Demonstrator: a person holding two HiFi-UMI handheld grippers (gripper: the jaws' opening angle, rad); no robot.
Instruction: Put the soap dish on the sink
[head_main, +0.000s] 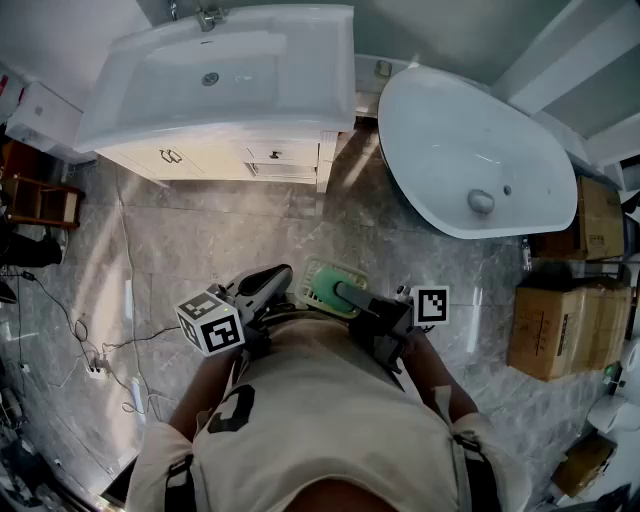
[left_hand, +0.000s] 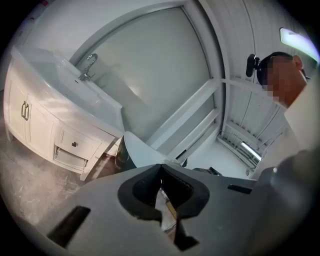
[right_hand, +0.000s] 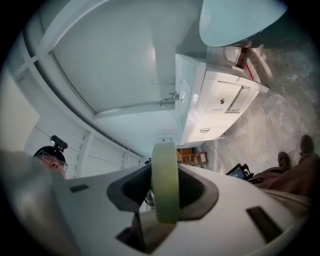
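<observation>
**Soap dish in the right gripper, well short of the sink**

The person stands on a grey marbled tile floor (head_main: 200, 250), one gripper in each hand, both close to the body. The right gripper (head_main: 340, 292) (right_hand: 165, 192) pinches a pale green, rounded-rectangular plastic soap dish (head_main: 322, 283) (right_hand: 165, 182). In the right gripper view the dish stands edge-on between the dark pads, which press on both of its faces. The left gripper (head_main: 275, 280) (left_hand: 161, 172) sits just beside it. Its jaws are pressed together at the tips with nothing between them.

The white rectangular ceramic sink (head_main: 325, 65) lies well apart from the soap dish, at the top of the head view, on a white cabinet with drawers (head_main: 250, 155). A chrome tap (head_main: 207, 15) stands at its back edge, and a flat rim runs around the bowl.

An open stretch of floor lies between the grippers and the cabinet front. To the right, a white oval freestanding bathtub (head_main: 450, 140) comes near the cabinet's right corner, leaving only a narrow gap. Brown cardboard boxes (head_main: 560, 325) stand at the right edge, and thin cables (head_main: 60, 310) trail at the left.
</observation>
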